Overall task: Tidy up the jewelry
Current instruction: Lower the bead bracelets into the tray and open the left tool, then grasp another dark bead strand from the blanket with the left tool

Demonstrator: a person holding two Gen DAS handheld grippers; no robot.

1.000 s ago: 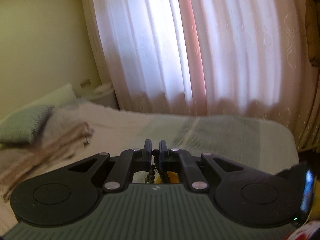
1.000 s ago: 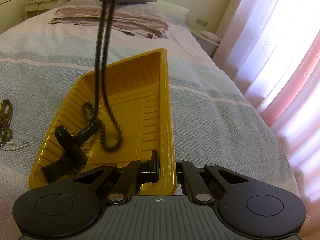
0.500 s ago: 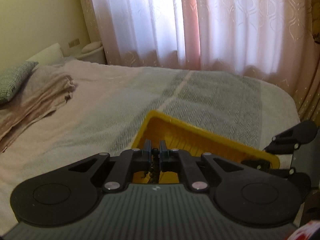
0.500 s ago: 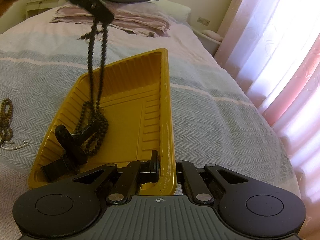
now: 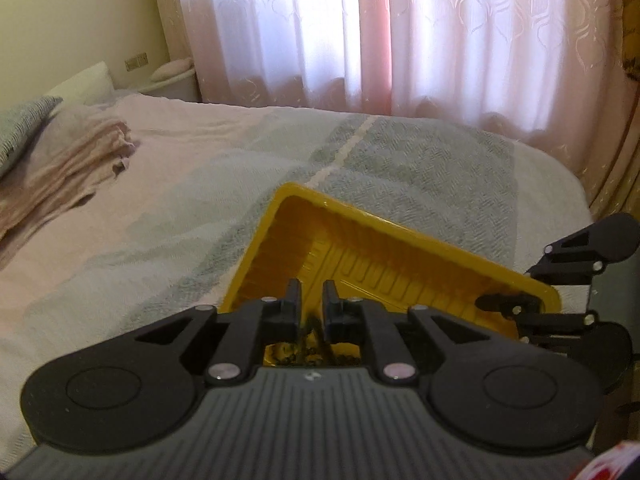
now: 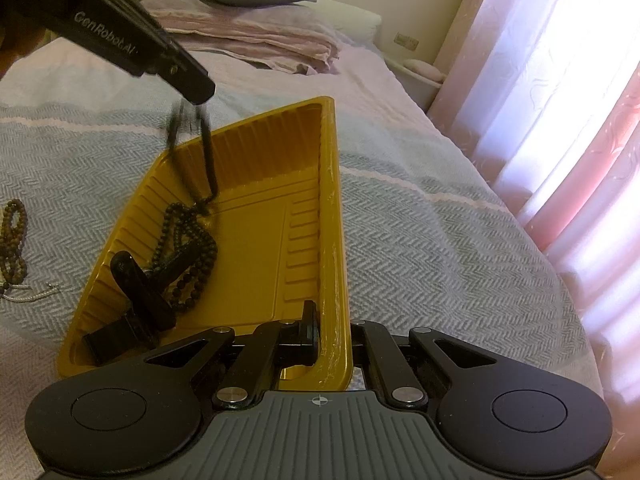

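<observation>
Left gripper (image 5: 311, 300) above yellow tray (image 6: 332, 216), jaws opening, dark bead necklace (image 6: 188, 248) strung between, mostly pooled in tray. Right gripper (image 6: 334, 332) clamped on tray rim. Necklace probably light, limp, snag-prone; best pinched mid-strand.

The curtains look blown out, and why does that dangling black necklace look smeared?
Left wrist view: daylight through the curtains washes them to glare, and the fisheye lens bows the bed's edge. Right wrist view: the black bead necklace is sharp where it lies in the yellow tray, but its hanging strands are motion-blurred under the left gripper, whose jaws are opening.
</observation>
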